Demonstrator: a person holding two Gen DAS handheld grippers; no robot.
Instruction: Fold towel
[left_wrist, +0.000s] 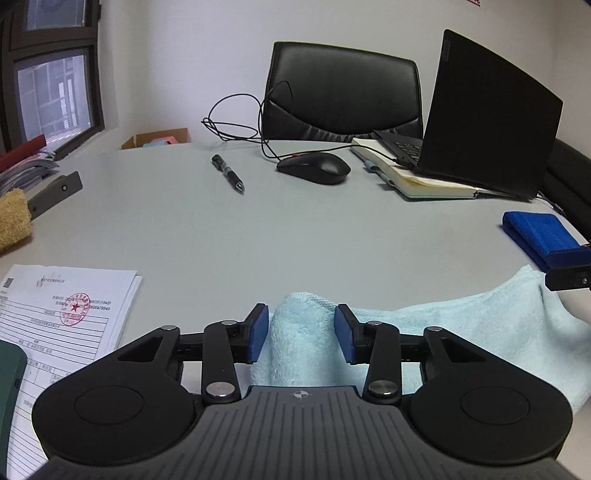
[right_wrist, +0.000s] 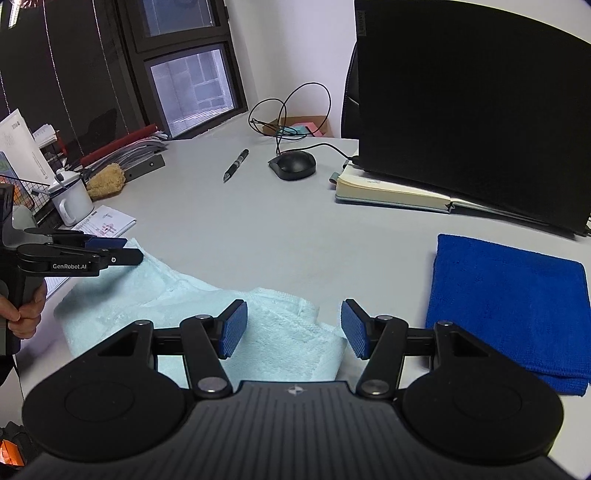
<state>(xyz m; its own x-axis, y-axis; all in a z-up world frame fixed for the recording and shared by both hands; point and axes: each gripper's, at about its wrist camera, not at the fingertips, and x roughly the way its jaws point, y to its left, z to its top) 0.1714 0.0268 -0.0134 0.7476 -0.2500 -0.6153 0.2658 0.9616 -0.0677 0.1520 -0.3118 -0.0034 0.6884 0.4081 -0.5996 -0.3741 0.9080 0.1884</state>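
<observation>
Light blue towel (right_wrist: 207, 314) lies rumpled on grey tabletop (left_wrist: 258, 229), near edge. Left tongs (left_wrist: 301, 330) open, pads astride raised towel fold, not clamped. Right tongs (right_wrist: 293, 328) open, spread wide over other end of towel, one corner between pads. Folded dark blue cloth (right_wrist: 509, 310) just beside towel, on right-tongs side. Beyond towel: pen (left_wrist: 228, 172), black mouse (left_wrist: 314, 168), laptop (left_wrist: 487, 118) on open notebook (left_wrist: 424, 177). Stamped papers (left_wrist: 62, 317) beside towel, on left-tongs side.
</observation>
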